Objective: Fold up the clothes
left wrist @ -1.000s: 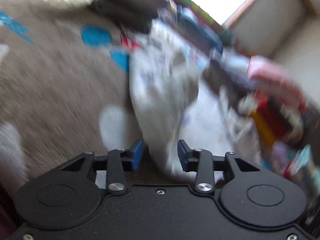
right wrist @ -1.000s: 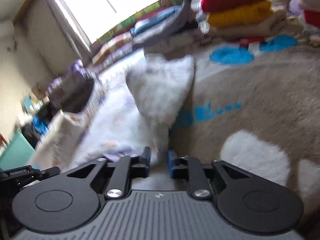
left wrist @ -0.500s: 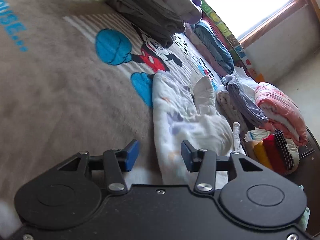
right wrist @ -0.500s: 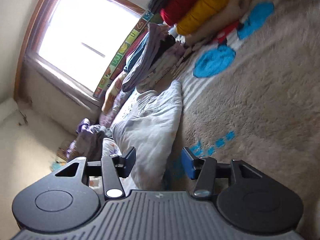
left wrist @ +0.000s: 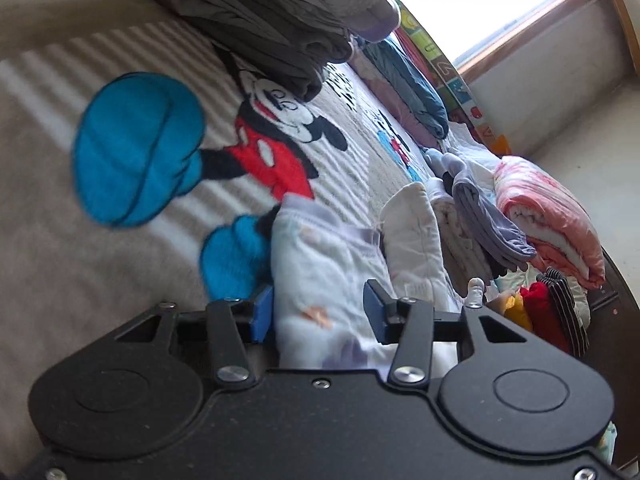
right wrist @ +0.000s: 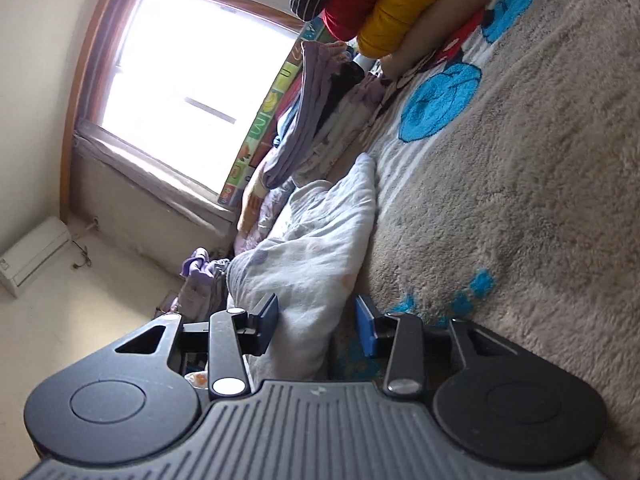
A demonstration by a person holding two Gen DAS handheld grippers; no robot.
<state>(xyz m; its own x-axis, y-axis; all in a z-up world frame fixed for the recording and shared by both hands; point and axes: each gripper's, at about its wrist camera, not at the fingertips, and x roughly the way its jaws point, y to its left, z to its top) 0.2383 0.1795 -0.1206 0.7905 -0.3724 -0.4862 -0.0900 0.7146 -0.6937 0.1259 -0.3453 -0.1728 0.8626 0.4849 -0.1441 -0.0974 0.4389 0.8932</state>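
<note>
A pale white-and-lilac printed garment (left wrist: pixel 320 268) lies crumpled on a beige Mickey Mouse blanket (left wrist: pixel 60 240). My left gripper (left wrist: pixel 318 314) is open, its blue pads either side of the garment's near end, not closed on it. In the right wrist view the same garment (right wrist: pixel 316 248) lies along the blanket's (right wrist: pixel 520 200) edge. My right gripper (right wrist: pixel 316 318) is open, with the cloth between its spread pads.
Folded grey and white clothes (left wrist: pixel 272 20) are stacked at the far side. Lilac, pink and red-yellow piles (left wrist: pixel 548 220) lie to the right. In the right view, red and yellow jackets (right wrist: pixel 384 4) and purple clothes (right wrist: pixel 316 108) sit near a bright window (right wrist: pixel 192 80).
A second ago the garment was lifted, the right gripper shut on it. Both grippers have opened wider; the garment now rests on the blanket and the views have steadied.
</note>
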